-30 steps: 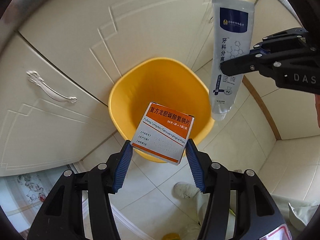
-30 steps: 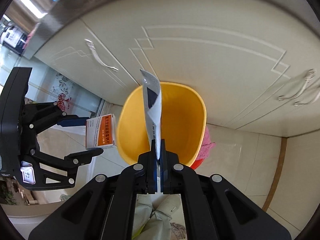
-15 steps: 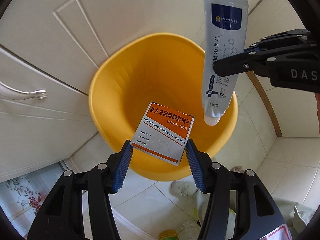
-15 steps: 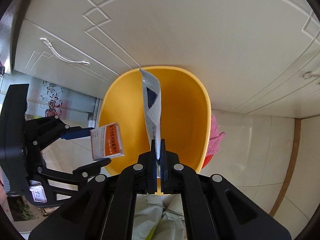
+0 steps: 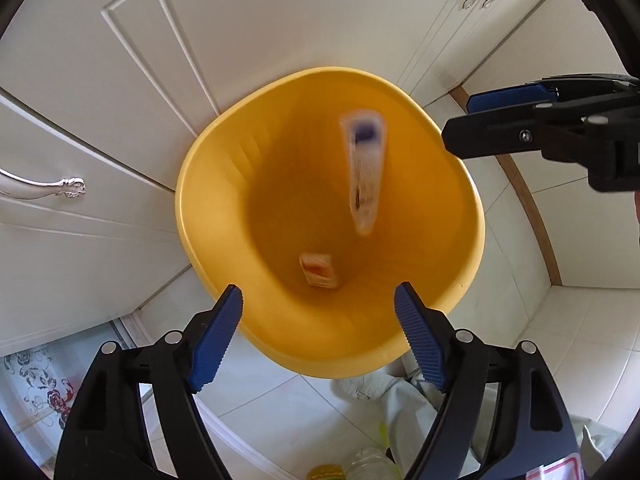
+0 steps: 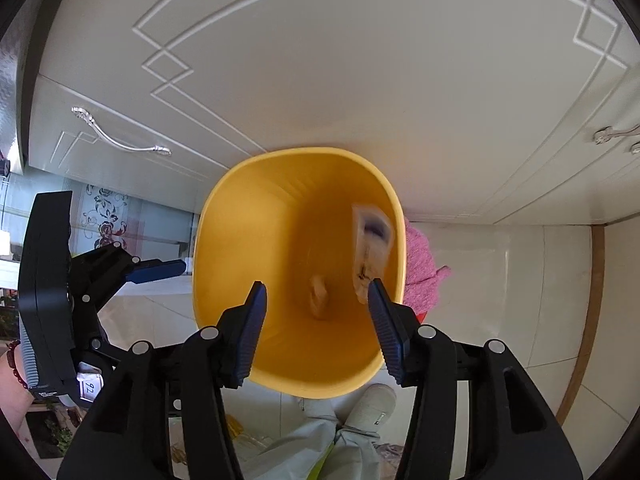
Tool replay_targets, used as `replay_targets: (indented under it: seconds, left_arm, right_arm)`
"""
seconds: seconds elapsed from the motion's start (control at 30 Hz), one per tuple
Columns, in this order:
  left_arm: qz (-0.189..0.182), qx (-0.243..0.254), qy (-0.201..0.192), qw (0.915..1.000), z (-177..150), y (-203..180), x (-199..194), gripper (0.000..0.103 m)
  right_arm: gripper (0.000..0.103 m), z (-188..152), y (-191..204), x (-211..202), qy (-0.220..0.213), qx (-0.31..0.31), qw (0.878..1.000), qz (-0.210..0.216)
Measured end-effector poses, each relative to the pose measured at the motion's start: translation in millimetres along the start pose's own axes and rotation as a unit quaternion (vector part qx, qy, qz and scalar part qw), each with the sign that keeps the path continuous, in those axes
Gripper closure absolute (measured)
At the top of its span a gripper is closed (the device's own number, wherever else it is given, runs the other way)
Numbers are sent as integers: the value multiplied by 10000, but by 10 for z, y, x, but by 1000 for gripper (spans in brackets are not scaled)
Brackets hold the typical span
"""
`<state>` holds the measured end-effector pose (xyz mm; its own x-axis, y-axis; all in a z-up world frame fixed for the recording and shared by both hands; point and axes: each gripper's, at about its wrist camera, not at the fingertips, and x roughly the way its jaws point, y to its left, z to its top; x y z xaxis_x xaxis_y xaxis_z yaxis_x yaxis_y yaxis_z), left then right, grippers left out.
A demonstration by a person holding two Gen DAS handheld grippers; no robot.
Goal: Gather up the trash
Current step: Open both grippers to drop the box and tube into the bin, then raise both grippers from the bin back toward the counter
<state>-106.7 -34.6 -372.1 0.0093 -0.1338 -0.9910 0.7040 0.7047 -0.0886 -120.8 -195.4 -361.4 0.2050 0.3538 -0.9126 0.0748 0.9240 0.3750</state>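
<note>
A yellow bin (image 5: 224,184) stands on the floor against the cabinets; it also shows in the right wrist view (image 6: 224,216). A white tube (image 5: 365,172) is blurred, falling inside it, also seen from the right wrist (image 6: 372,252). The orange-and-white box (image 5: 318,270) is deep in the bin, blurred, and shows in the right wrist view (image 6: 320,298). My left gripper (image 5: 318,320) is open and empty above the bin's near rim. My right gripper (image 6: 316,320) is open and empty above the bin, and appears at the right of the left wrist view (image 5: 496,120).
Cream cabinet doors with silver handles (image 5: 44,188) stand behind the bin. A pink cloth (image 6: 420,264) lies on the tiled floor right of the bin. The person's shoe (image 6: 370,404) and light trousers are below. A floral glass panel (image 6: 108,216) is to the left.
Both grippers have opened. The box has dropped out of my left gripper and the tube out of my right gripper, both into the yellow bin.
</note>
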Motion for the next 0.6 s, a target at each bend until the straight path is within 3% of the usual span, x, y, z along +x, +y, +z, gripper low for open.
replay_targets:
  seconds: [0.2,0.6]
  left_arm:
    - [9,-98,-99,9999,-15,38,-137,25]
    - [108,-730,-664,9951,-188,61,-911,25]
  right_arm:
    - [49,-12,69,-92,-123,46,9999,36]
    - [49,-215,363,-966,-757,-84,9971,-79]
